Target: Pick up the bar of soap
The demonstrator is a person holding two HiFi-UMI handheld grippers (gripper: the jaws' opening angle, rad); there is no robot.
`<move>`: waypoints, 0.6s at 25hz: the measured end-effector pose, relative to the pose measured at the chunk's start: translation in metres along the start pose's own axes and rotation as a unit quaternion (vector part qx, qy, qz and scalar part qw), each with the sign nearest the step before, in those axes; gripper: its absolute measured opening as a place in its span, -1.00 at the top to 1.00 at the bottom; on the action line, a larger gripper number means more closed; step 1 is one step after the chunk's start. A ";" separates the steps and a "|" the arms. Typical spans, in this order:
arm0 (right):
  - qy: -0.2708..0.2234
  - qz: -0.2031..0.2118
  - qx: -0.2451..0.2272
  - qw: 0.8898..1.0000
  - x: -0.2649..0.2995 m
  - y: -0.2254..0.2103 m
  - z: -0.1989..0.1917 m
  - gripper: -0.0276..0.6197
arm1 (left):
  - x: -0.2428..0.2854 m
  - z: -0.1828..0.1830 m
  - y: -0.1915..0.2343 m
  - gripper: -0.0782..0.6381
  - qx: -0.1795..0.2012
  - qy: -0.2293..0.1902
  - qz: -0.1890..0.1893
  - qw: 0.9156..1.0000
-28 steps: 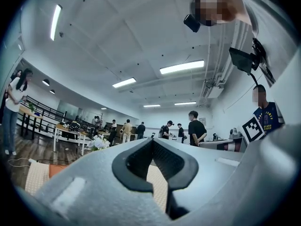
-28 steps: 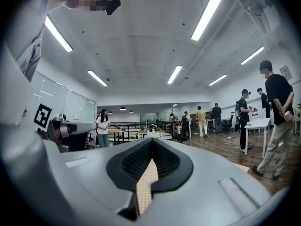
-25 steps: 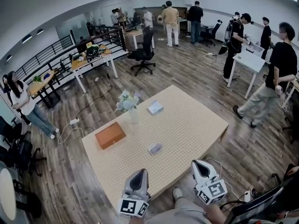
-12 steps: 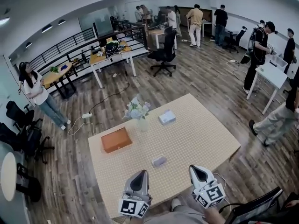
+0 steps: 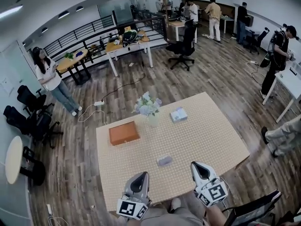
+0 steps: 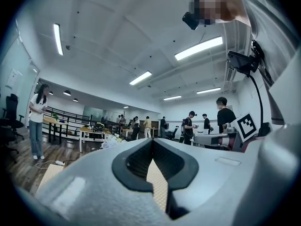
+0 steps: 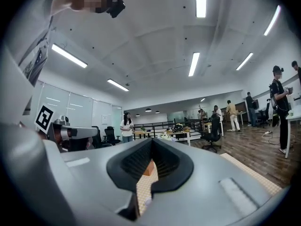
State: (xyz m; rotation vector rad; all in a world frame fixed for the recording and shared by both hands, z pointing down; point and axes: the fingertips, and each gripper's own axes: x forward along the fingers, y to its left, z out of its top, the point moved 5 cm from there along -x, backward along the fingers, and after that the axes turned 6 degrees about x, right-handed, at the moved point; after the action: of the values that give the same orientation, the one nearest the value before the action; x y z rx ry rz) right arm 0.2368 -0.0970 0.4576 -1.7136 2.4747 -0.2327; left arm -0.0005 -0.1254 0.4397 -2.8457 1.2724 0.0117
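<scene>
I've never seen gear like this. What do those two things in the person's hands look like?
Both are smooth grey shells that taper to a point, lined inside with black textured pads. The left tongs and right tongs each end at the rear in a white block printed with black square markers: the left cube and the right cube.

We saw a rectangular surface [image 5: 207, 135] under a pale beige, finely gridded cover, standing on a wood-plank floor [image 5: 84, 173]. Four things rested directly on it, none touching another. An orange-brown box [image 5: 124, 133] lay flat toward 10 o'clock from the middle. A vase of pale flowers [image 5: 149, 108] stood upright at 11 o'clock, near the far edge. A small pale blue packet [image 5: 178, 114] lay at 1 o'clock, near the vase. The bar of soap [image 5: 164, 160] lay at 6 o'clock, close to the middle.
</scene>
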 end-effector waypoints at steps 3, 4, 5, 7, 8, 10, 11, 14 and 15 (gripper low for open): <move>0.001 0.004 0.008 1.000 0.005 0.001 -0.003 0.95 | 0.001 0.004 0.003 0.81 -0.006 -0.008 0.016 1.000; 0.001 0.004 0.010 1.000 0.006 0.003 -0.003 0.95 | 0.001 0.006 0.003 0.81 -0.008 -0.012 0.020 1.000; 0.002 0.005 0.012 1.000 0.005 0.005 -0.003 0.95 | 0.002 0.008 0.003 0.81 -0.010 -0.017 0.022 1.000; 0.003 0.008 0.014 1.000 0.005 0.009 0.000 0.95 | 0.004 0.017 0.003 0.81 -0.011 -0.029 0.020 0.999; 0.003 0.012 0.012 1.000 0.006 0.011 0.002 0.95 | 0.006 0.022 0.002 0.81 -0.009 -0.036 0.017 0.999; 0.005 0.023 0.003 1.000 0.010 0.015 0.005 0.95 | 0.011 0.030 0.003 0.81 -0.004 -0.047 0.009 0.999; 0.007 0.028 -0.002 1.000 0.013 0.016 0.005 0.95 | 0.013 0.031 0.004 0.81 -0.003 -0.050 0.006 0.999; 0.013 0.036 -0.006 0.999 0.019 0.024 0.002 0.95 | 0.009 0.028 0.009 0.81 -0.004 -0.046 0.002 0.999; 0.014 0.036 -0.004 0.999 0.020 0.027 0.000 0.95 | 0.006 0.027 0.011 0.81 -0.005 -0.044 0.002 0.999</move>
State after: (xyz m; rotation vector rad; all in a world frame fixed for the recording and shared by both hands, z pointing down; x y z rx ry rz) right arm 0.2055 -0.1062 0.4522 -1.6321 2.5553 -0.2426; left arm -0.0045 -0.1363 0.4127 -2.8157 1.2645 0.1424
